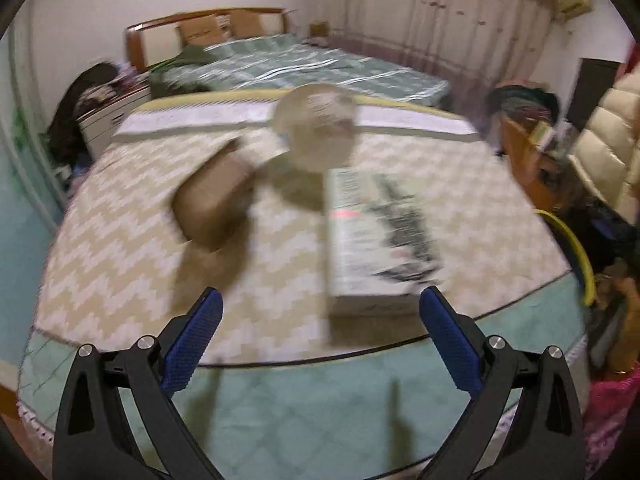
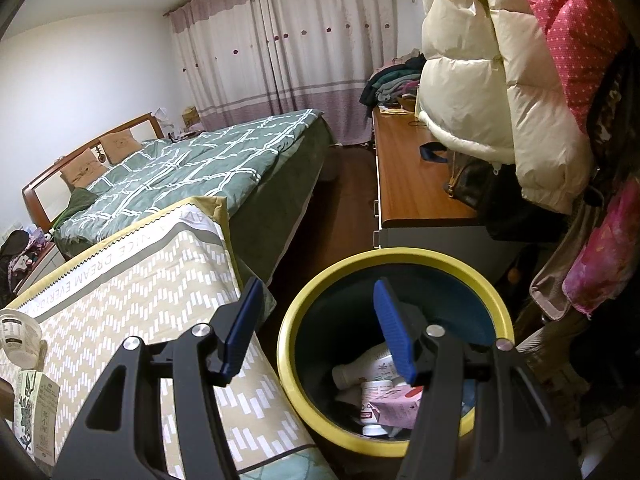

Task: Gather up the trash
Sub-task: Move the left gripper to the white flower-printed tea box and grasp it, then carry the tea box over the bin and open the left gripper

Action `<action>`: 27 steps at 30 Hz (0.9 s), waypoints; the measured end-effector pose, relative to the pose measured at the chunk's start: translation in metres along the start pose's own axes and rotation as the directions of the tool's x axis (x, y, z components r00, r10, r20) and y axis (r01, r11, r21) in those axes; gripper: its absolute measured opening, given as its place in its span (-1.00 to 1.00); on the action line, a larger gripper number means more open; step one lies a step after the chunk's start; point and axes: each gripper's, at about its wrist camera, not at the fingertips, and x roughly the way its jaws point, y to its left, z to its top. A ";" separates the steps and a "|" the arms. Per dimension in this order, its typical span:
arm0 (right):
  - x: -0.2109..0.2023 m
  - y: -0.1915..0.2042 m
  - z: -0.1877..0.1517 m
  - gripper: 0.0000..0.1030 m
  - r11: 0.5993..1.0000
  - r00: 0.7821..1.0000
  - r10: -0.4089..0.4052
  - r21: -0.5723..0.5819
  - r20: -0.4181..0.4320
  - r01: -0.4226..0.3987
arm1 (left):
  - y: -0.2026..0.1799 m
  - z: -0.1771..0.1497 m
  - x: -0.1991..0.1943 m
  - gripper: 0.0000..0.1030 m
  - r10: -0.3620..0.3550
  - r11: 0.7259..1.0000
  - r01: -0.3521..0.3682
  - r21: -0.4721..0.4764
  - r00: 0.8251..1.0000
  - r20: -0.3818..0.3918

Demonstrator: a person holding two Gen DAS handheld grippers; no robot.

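Cardboard trash: a brown cardboard piece [image 1: 214, 196], a clear plastic cup [image 1: 320, 124] and a printed carton [image 1: 376, 236] lie on the zigzag-patterned mat [image 1: 120, 248] spread over the near bed; blur in the left wrist view hides their finer detail.
Carton placement: it lies flat, its near end close to the mat's edge and just ahead of the left jaws, so it looks like the easiest next pick.
Cup and carton, other view: the cup [image 2: 18, 336] and carton [image 2: 34, 412] show at the far left edge of the right wrist view, well apart from the bin.
Bin: the yellow-rimmed bin [image 2: 320, 296] stands on the floor just beside the bed's corner, likely so trash can go straight from mat to bin.
Bin contents: a white bottle [image 2: 360, 368], a small jar and a pink wrapper [image 2: 396, 404] already lie inside.
Left gripper [image 1: 320, 308]: jaws spread wide, nothing between the blue pads, touching nothing; it points down at the mat toward the carton.
Right gripper [image 2: 318, 304]: jaws partly apart, empty, hanging over the bin's mouth with no contact on the rim; judged as idle over the drop spot.
Stage: some trash is binned; three pieces remain on the mat.
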 end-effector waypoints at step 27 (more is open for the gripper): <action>-0.004 -0.007 -0.005 0.09 0.996 0.996 0.091 -0.006 -0.026 -0.091 | -0.060 0.052 0.080 0.40 0.006 0.993 0.008 0.117 0.993 -0.114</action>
